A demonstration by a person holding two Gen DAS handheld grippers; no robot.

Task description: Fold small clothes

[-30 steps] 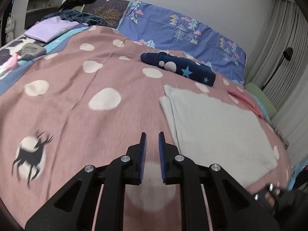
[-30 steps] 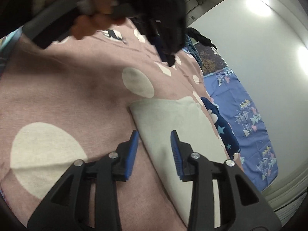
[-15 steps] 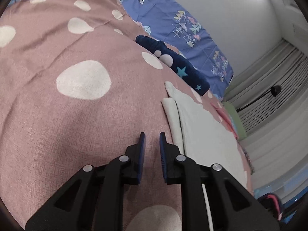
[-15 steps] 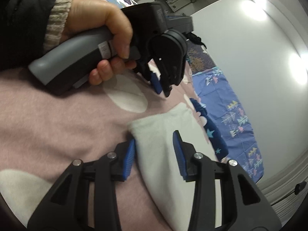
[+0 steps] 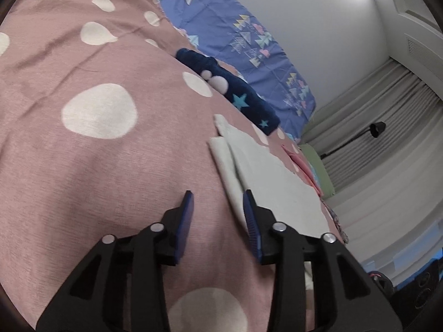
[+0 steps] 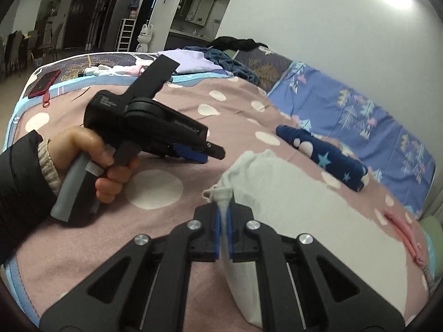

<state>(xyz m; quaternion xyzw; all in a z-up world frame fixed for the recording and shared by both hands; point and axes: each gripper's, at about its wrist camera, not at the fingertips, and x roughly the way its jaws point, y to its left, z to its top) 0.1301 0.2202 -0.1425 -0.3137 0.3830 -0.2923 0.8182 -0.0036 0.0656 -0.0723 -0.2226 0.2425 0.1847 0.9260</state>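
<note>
A white folded garment (image 5: 265, 174) lies on the pink spotted bedspread (image 5: 110, 166). My left gripper (image 5: 217, 202) is open just above the bedspread, its right finger over the garment's near left edge. In the right wrist view the left gripper (image 6: 205, 155) shows held in a hand to the left of the garment (image 6: 313, 215). My right gripper (image 6: 224, 215) is shut on the garment's near corner, which bunches up between the blue pads.
A folded navy garment with stars (image 5: 235, 96) lies beyond the white one, in front of a blue patterned pillow (image 5: 249, 41). A pink item (image 6: 401, 229) lies at the right. More clothes (image 6: 193, 63) and a red phone (image 6: 44, 83) lie at the far end.
My left gripper opened and moved to the garment's edge. My right gripper closed on the garment's corner and lifted it slightly.
</note>
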